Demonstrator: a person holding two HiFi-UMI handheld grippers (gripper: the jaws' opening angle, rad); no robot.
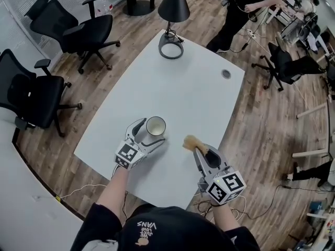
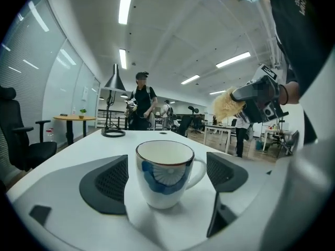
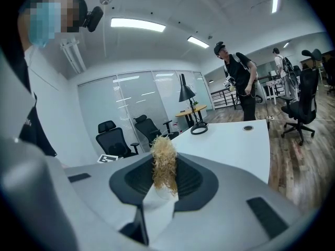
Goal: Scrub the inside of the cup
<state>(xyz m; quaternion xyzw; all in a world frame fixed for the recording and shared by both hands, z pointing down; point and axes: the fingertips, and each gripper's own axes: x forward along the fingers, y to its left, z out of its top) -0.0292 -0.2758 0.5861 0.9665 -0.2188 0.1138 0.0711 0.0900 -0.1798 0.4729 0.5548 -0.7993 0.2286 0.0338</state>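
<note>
Cup (image 2: pixel 165 177), white glazed ceramic: rigid, slick, likely fragile; best held across its wall. Left gripper (image 1: pixel 149 132) fingers (image 2: pixel 107 184) spread beside it; right gripper (image 1: pixel 201 151) fingers (image 3: pixel 193 184) pinch tan fibre brush (image 3: pixel 164 166).

cup (image 2: pixel 165 174): white-blue, upright, empty | scrubber (image 3: pixel 165 166): tan fibres, right of cup

Pale grey left gripper (image 1: pixel 151 132), matching right gripper (image 1: pixel 201 151), black-and-white marker cubes (image 1: pixel 226 186), black cap (image 1: pixel 157 230), black sleeves (image 1: pixel 90 225)

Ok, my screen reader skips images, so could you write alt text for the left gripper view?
A white mug with a blue pattern stands upright on the white table between the open jaws of the left claw, untouched. Upper right, the right claw holds a straw-coloured scrubber.
</note>
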